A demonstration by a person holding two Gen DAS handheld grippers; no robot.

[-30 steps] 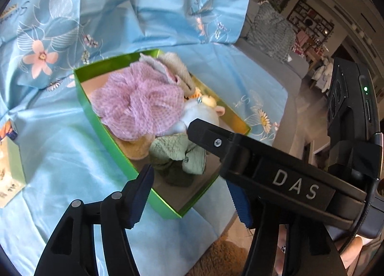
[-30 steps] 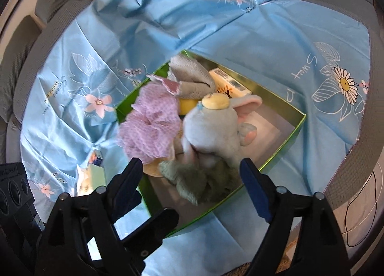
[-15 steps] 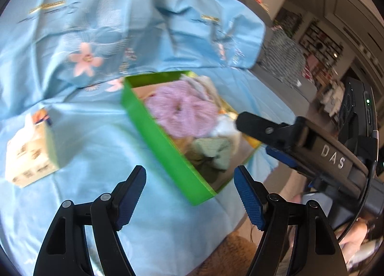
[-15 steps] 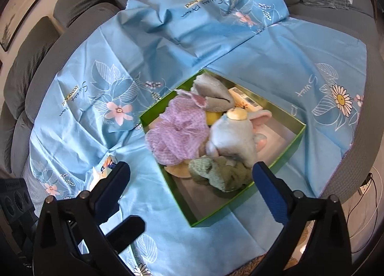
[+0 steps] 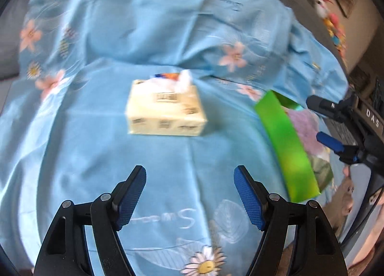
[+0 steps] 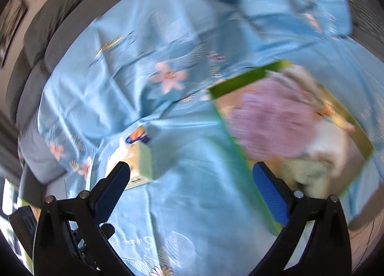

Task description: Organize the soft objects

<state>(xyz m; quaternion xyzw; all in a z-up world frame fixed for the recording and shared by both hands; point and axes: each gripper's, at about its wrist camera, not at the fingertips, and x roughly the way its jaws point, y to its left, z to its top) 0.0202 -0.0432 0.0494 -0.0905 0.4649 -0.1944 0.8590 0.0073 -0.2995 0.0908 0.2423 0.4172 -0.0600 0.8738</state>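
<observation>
Green box (image 6: pixel 240 146), right of frame: holds purple mesh puff (image 6: pixel 271 117), pale plush toy (image 6: pixel 328 146), green cloth (image 6: pixel 309 175). Tissue pack (image 5: pixel 165 110), frame centre, on blue floral sheet (image 5: pixel 120 156) over grey sofa (image 6: pixel 38 43). My left fingers (image 5: pixel 189 196) and right fingers (image 6: pixel 192 192): spread wide, empty.

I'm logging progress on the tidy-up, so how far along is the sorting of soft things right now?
Mostly done, it seems: the purple mesh pouf, a pale plush toy and a greenish cloth already lie in the green box. Nothing is in hand: the left gripper and right gripper are both open. Left outside is the tissue pack on the blue sheet, ahead of the left gripper.
</observation>
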